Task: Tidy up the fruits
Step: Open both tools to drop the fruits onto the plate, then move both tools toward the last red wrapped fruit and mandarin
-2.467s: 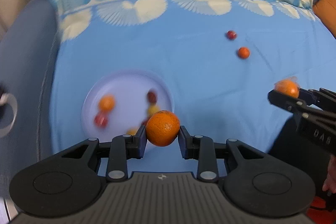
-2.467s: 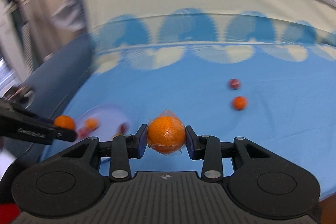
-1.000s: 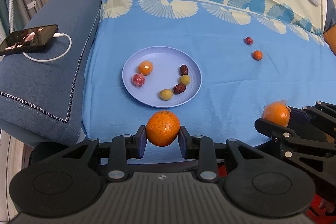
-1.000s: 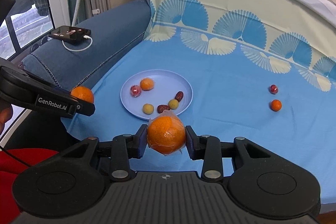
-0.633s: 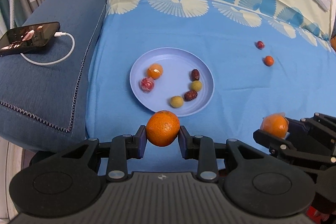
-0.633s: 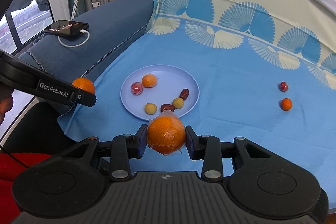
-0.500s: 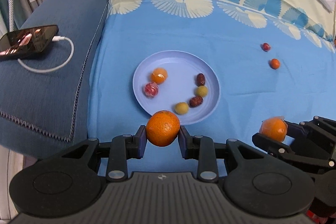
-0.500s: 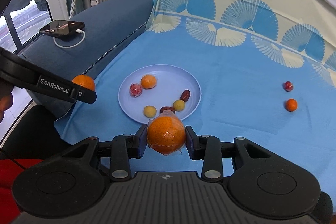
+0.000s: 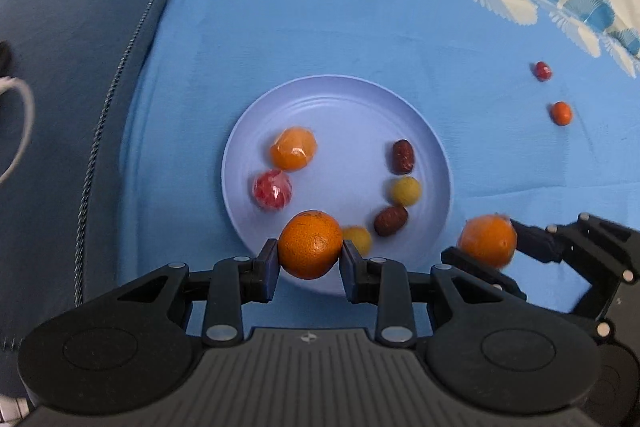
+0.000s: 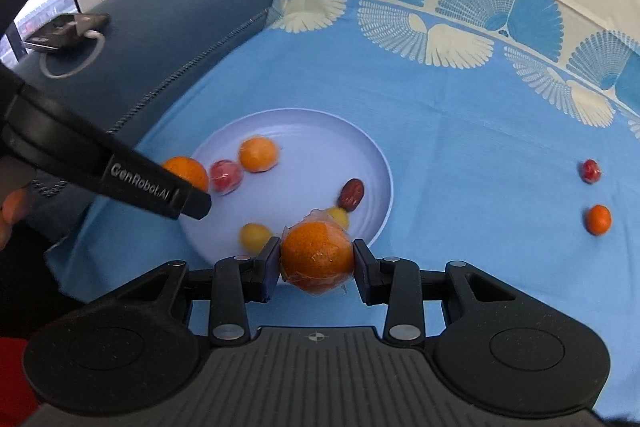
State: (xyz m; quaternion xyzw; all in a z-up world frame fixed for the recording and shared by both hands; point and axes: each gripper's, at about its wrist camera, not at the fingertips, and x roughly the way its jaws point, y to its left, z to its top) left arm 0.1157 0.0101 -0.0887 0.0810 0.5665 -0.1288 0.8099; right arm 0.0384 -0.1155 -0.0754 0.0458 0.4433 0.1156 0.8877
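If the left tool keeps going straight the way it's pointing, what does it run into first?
Most likely the plate. The left tool, shut on a bare orange, points over the plate's near rim, with a small yellow fruit just right of that line. Depth is unclear, so height above the plate is uncertain.

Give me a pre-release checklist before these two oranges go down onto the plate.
1. Left tool grips the bare orange squarely, a pad on each side: ok.
2. Right tool grips the wrapped orange the same way: ok.
3. Plate has bare space for two more; its middle and far part are free: ok.
4. Left tool is over the plate's near rim: ok.
5. Right tool is fully over the plate: cannot tell; it sits at the near right edge.
6. Two small fruits, red and orange, lie on the cloth off the plate: not ok, still to collect.
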